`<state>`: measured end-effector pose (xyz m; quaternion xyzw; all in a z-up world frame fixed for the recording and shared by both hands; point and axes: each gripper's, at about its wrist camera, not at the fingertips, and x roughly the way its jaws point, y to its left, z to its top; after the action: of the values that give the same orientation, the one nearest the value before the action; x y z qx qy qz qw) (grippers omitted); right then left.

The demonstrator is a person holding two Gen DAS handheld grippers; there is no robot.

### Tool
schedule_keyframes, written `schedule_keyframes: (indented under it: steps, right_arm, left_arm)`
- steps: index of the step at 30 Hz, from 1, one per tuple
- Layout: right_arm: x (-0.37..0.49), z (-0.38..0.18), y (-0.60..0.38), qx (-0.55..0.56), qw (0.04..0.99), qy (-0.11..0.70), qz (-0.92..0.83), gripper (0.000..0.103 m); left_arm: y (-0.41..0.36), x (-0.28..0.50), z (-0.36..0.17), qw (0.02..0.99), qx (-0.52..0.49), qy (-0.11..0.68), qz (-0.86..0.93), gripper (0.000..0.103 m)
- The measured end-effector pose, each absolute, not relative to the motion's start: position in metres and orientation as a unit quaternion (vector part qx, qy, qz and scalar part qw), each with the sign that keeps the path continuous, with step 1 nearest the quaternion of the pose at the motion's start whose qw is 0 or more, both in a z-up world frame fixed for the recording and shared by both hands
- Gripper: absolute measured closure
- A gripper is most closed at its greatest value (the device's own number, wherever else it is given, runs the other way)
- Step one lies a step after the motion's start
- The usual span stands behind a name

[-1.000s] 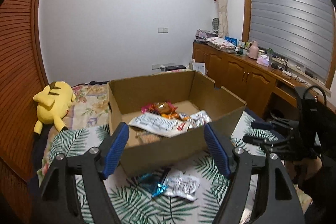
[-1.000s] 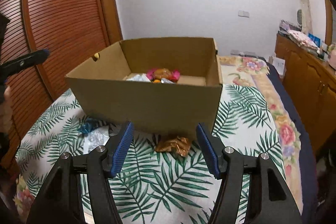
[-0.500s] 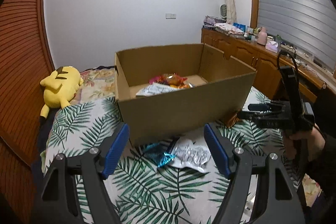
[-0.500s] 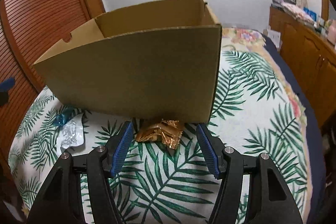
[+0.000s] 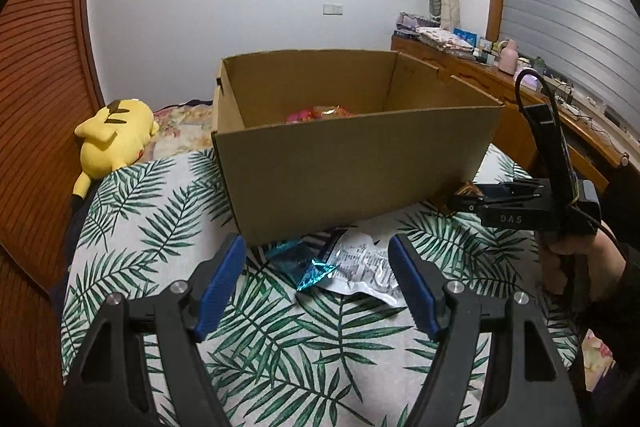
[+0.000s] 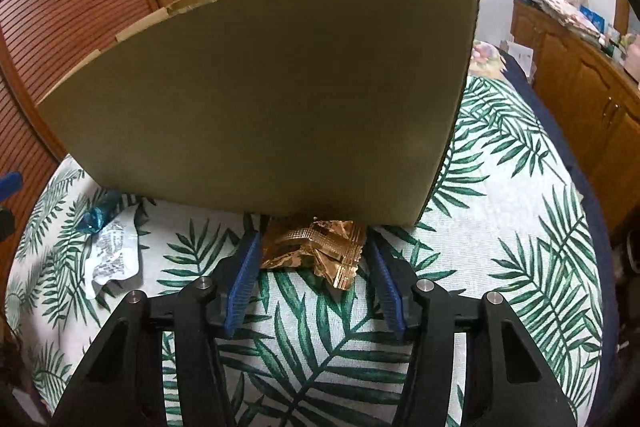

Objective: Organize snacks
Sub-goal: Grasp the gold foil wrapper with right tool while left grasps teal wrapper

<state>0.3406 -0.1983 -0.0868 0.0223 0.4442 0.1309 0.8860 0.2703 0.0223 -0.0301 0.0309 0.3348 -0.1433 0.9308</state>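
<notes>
Box point(image 5: 360, 163) sits on bed cover point(image 5: 160, 227), snacks point(image 5: 320, 113) inside near its back wall. Two wrappers point(image 5: 340, 263) lie on the cover just before the box front, between the left gripper's point(image 5: 318, 283) spread fingers. Foil packet point(image 6: 316, 247) lies at the box's near right corner, partly under its edge, between the right gripper's point(image 6: 314, 275) fingers. Plush toy point(image 5: 114, 139) lies left of the box. Cabinet point(image 5: 520, 95) stands behind and right, clutter on top
</notes>
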Motion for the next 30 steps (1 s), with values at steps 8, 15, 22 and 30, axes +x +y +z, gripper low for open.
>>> schedule_keyframes:
  steps: [8,15,22,30]
  right_arm:
    - [0.343,-0.086,-0.187,0.001,0.888,0.444,0.12,0.077]
    - [0.325,-0.08,-0.185,-0.008,0.892,0.431,0.132,0.082]
    - [0.288,-0.071,-0.19,0.009,0.898,0.407,0.165,0.082]
    - [0.251,-0.067,-0.199,0.007,0.902,0.392,0.179,0.082]
  left_arm:
    - [0.018,0.276,-0.04,0.927,0.031,0.348,-0.136,0.028]
    - [0.014,0.283,-0.05,0.921,0.033,0.365,-0.133,0.028]
    - [0.013,0.297,-0.065,0.912,0.026,0.39,-0.12,0.028]
    - [0.015,0.317,-0.082,0.903,0.008,0.419,-0.094,0.03]
